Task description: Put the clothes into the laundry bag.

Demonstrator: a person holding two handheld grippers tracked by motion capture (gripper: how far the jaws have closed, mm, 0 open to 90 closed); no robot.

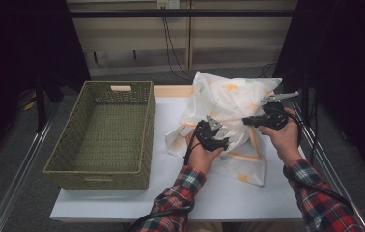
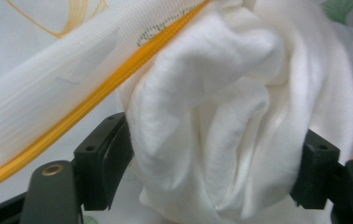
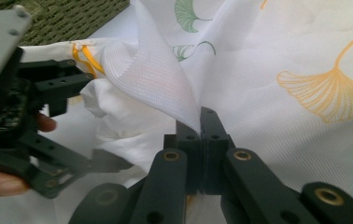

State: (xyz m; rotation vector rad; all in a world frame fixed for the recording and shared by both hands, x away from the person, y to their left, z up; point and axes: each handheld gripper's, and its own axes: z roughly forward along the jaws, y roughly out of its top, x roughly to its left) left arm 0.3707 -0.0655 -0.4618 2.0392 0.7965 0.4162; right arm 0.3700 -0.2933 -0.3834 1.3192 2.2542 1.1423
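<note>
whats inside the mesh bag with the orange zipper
A bunched white cloth sits at the mouth of the mesh bag, between the left gripper fingers. Anything deeper inside the bag is covered by its printed mesh.

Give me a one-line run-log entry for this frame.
left gripper: open around white cloth | right gripper: shut on mesh bag | basket: empty

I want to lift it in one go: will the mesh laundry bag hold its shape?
Probably not. The mesh laundry bag sags in folds where the right claw pinches it. Likely light, being thin mesh. The white cloth bunched between the left claw's jaws looks equally floppy.
</note>
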